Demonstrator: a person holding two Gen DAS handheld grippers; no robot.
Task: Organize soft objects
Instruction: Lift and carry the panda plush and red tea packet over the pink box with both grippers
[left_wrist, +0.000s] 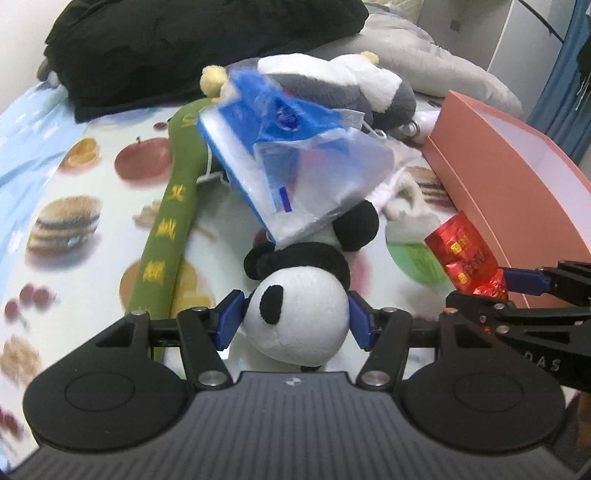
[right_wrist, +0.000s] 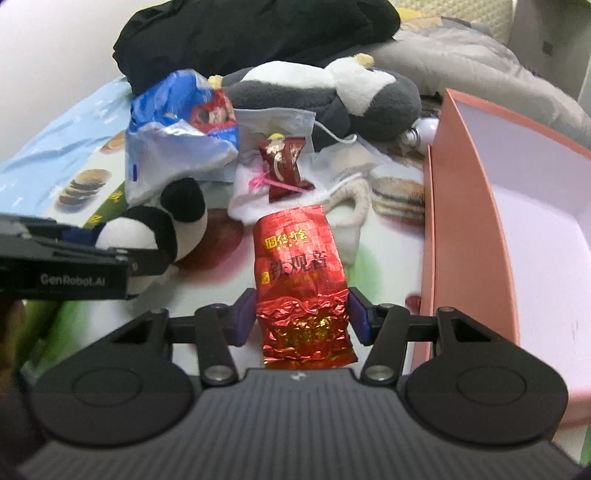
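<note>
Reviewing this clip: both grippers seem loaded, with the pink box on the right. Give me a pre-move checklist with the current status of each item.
1. Left gripper closed on the panda toy: ok, both pads press on its white head.
2. Right gripper closed on the red foil packet: ok, pads pinch its sides.
3. Panda free to lift: not ok, the blue and clear plastic bag lies across its body.
4. Pink box open and ready: ok, open side up, the visible floor is bare.
5. Grippers apart from each other: cannot tell, they sit very close.
6. Packet free of the white pouch: cannot tell, its far end reaches the pouch's edge.
</note>
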